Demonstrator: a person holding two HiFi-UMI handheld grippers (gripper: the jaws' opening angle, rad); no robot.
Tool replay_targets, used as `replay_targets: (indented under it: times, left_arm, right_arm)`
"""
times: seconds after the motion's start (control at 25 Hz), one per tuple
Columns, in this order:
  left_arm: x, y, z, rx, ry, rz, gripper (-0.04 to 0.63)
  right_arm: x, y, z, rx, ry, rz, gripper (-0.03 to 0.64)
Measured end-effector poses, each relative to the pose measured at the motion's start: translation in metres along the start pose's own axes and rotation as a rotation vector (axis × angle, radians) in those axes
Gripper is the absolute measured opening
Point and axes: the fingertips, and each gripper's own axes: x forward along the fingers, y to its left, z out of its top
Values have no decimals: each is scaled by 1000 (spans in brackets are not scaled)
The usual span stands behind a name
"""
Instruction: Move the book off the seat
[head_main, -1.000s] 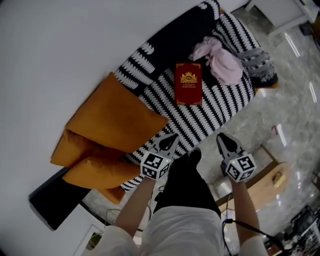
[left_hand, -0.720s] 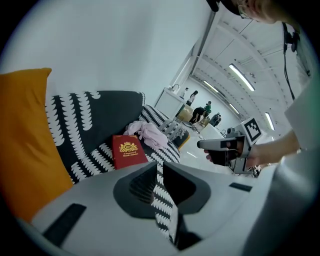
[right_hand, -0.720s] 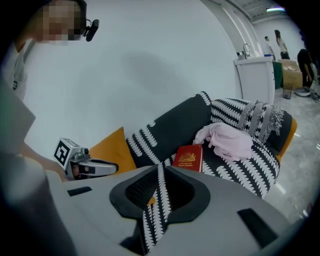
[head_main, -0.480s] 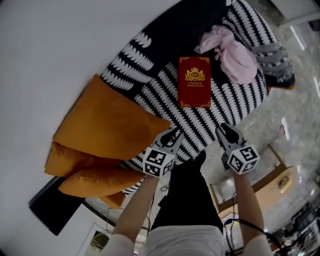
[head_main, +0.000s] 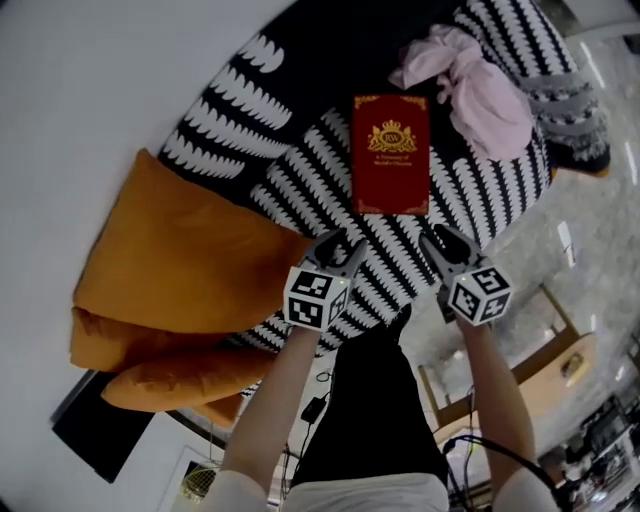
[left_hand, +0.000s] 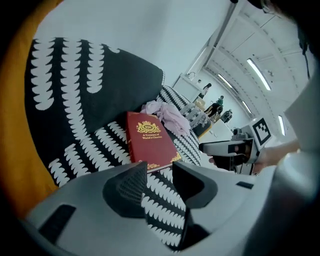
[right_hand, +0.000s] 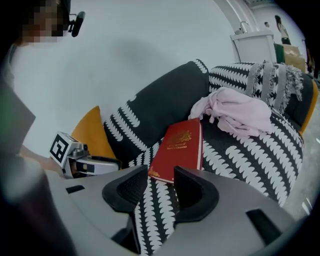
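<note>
The book (head_main: 391, 153) lies flat and cover up on the striped seat (head_main: 300, 190), about mid-seat. Its far right corner is just beside a pink cloth (head_main: 470, 85), and an orange cushion (head_main: 190, 250) sits well to its left. Both grippers hang on the near side of it: the left gripper (head_main: 342, 246) short of the near left corner, the right gripper (head_main: 442, 240) short of the near right corner, neither touching it. Both pairs of jaws have just been opening and now stand partly apart, released. Each gripper view shows only striped fabric in the gap, with the book's near edge just beyond the tips. I judge this to be the reach, with nothing grasped yet and the book where it started. The next move calls for carrying both grippers farther in until the near edge sits between the jaws. Since the book lies flat on soft fabric (which should give a little), the lower jaw of each will probably have to press down and slip under the cover. Both would then clamp, one near each corner. After that comes a level lift, both hands together so the book does not twist, and a carry clear of the seat, perhaps toward the wooden stand (head_main: 545, 360) at the near right.
</note>
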Motion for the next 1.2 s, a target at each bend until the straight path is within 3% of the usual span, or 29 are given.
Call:
replay_targets:
  times: [0.32, 0.52, 0.76, 0.88, 1.08, 1.2]
  left_arm:
    - [42, 36, -13, -22, 76, 2, 166]
    - [63, 41, -8, -100, 81, -46, 207]
    - [101, 52, -19, -69, 124, -40, 272]
    - [104, 46, -20, -77, 147, -88, 302]
    - [100, 34, -18, -152, 132, -220, 311]
    - [110, 37, -23, -197, 115, -236, 316]
  right_arm:
    - [41, -34, -8, 49, 37, -65, 223]
    - [58, -42, -16, 62, 87, -83, 284]
    - [78, -63, -34, 141, 63, -48, 295]
    - [78, -62, -37, 171, 82, -53, 308]
    - [80, -57, -37, 228, 102, -37, 324]
    - [87, -61, -44, 248, 94, -16, 325]
